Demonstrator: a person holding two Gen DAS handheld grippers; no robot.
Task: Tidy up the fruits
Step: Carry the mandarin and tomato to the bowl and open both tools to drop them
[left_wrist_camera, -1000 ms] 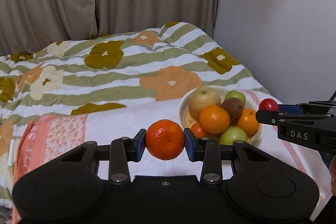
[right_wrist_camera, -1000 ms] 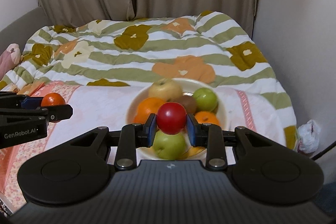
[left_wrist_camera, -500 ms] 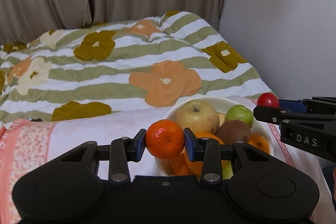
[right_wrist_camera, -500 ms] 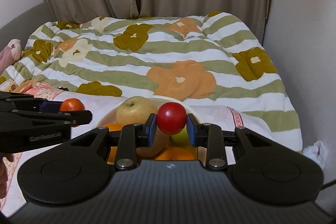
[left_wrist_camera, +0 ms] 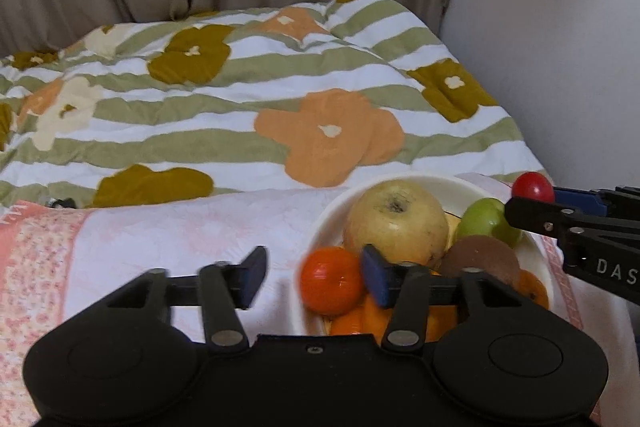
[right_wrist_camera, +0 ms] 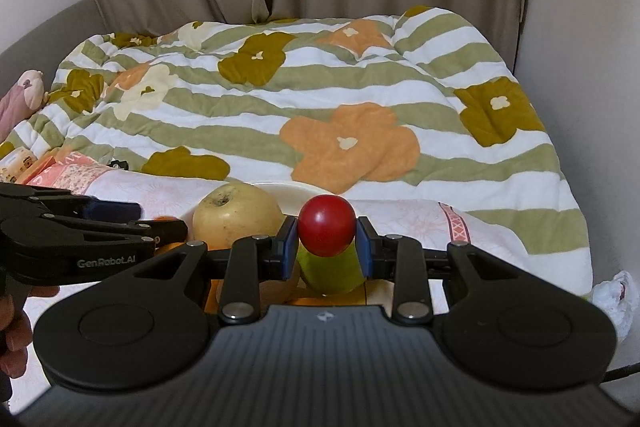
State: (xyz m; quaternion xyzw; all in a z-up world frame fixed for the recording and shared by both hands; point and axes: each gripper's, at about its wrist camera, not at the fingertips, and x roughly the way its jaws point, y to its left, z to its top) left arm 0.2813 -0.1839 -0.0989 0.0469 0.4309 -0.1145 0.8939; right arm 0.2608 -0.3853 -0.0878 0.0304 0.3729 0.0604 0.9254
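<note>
A white bowl [left_wrist_camera: 332,205] on the bed holds a yellow apple [left_wrist_camera: 394,219], a green apple [left_wrist_camera: 486,221], a kiwi [left_wrist_camera: 480,261] and several oranges. My left gripper [left_wrist_camera: 316,277] is open over the bowl's left rim. A mandarin [left_wrist_camera: 332,279] lies blurred against its right pad, free of the left pad. My right gripper [right_wrist_camera: 326,249] is shut on a small red fruit [right_wrist_camera: 326,229] above the bowl; that fruit also shows in the left wrist view [left_wrist_camera: 532,187]. The yellow apple [right_wrist_camera: 236,217] and green apple [right_wrist_camera: 332,267] show beneath it.
The bowl stands on a pink-and-white cloth [left_wrist_camera: 160,231] over a striped floral duvet [left_wrist_camera: 280,107]. Curtains hang behind, a white wall [left_wrist_camera: 560,47] is close on the right. A white plastic bag [right_wrist_camera: 614,297] lies off the bed's right edge.
My left gripper has opened and let go of the mandarin at the bowl's left rim. Both grippers moved closer over the bowl. The right gripper still holds the red fruit.
</note>
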